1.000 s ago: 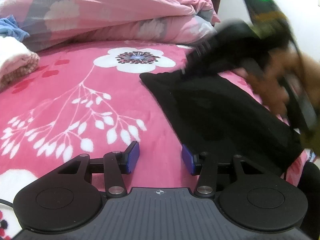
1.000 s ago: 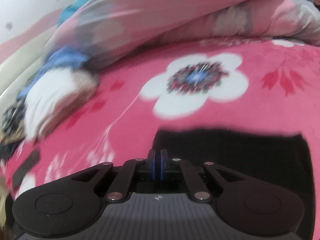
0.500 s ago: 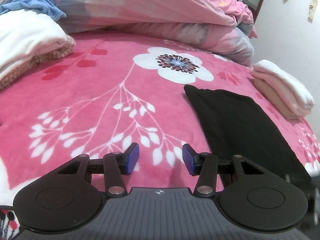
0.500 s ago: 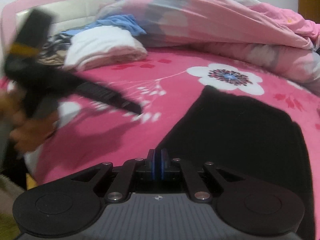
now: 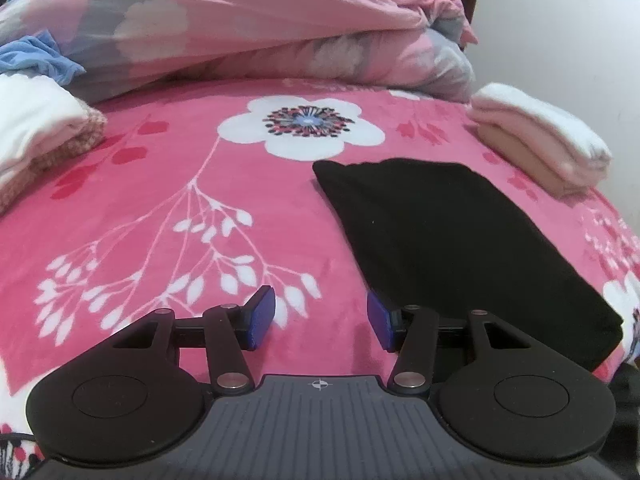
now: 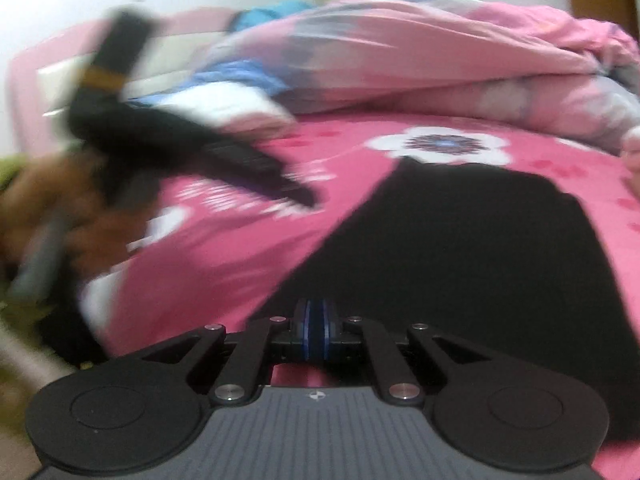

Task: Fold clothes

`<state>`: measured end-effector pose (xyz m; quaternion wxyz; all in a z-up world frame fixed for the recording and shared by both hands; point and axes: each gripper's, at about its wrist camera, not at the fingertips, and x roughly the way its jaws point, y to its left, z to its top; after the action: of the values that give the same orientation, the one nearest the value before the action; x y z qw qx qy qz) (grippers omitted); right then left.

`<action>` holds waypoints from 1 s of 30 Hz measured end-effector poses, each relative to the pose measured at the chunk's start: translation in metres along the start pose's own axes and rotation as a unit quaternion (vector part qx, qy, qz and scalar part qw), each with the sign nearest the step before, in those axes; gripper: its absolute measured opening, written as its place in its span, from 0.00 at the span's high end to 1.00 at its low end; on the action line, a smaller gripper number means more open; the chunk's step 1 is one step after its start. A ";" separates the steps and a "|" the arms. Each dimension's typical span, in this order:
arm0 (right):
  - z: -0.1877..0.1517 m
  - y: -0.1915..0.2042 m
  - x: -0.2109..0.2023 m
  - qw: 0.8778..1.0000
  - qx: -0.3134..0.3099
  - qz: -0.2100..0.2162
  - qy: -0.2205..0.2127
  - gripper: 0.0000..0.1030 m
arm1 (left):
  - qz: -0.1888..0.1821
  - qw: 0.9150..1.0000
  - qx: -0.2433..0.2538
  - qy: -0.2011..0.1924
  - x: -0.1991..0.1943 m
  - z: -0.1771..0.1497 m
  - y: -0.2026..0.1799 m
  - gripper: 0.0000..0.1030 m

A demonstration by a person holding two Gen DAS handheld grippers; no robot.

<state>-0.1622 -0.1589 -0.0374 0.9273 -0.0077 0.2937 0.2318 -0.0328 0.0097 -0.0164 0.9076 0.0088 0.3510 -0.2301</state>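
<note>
The black garment point(image 5: 452, 248) lies folded flat into a long strip on the pink floral blanket point(image 5: 168, 208) of the bed; in the left wrist view its long axis runs from a narrower end near the big white flower point(image 5: 302, 128) down and to the right toward the near edge of the bed; in the right wrist view the same strip point(image 6: 472, 248) runs straight away from the camera, its far end touching the flower; no brand, label or writing can be read on it or anywhere else; the left tongs point(image 5: 320, 322) stand about half open over bare blanket just left of the garment's near end, with nothing between the blue pads point(image 5: 262, 316) and nothing touched that can be seen; the right tongs point(image 6: 316, 334) are closed pad to pad at the garment's near edge, and whether cloth is pinched between them cannot be told; a blurred hand point(image 6: 60, 216) carries the left tongs at the left of the right wrist view; a folded pale pink and white stack point(image 5: 544, 140) sits beyond the garment on the right, apart from it; a white and knitted pile point(image 5: 40, 140) lies at the left; a crumpled pink duvet point(image 5: 260, 28) fills the back.
</note>
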 end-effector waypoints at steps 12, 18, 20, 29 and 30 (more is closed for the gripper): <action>0.012 -0.019 0.024 0.999 0.006 0.014 -0.031 0.94 | 0.015 1.000 -0.005 0.004 -0.009 0.001 0.014 0.50; -0.012 0.019 -0.001 0.995 -0.005 0.096 -0.035 0.95 | -0.050 0.998 0.047 0.004 -0.011 -0.012 -0.005 0.47; -0.016 0.002 -0.023 0.996 0.040 0.038 -0.069 0.95 | -0.063 0.995 0.081 0.003 -0.013 -0.020 -0.017 0.46; -0.036 -0.058 -0.061 0.960 0.156 -0.209 -0.100 0.95 | -0.049 0.989 0.137 0.008 -0.012 -0.041 -0.040 0.43; -0.040 -0.061 -0.065 0.954 0.164 -0.228 -0.102 0.97 | -0.049 0.989 0.136 0.009 -0.012 -0.041 -0.040 0.42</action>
<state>-0.2042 -0.2471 -0.0417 0.9690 0.1016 0.2220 -0.0376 -0.0831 -0.0138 -0.0337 0.8824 0.1166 0.3246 -0.3199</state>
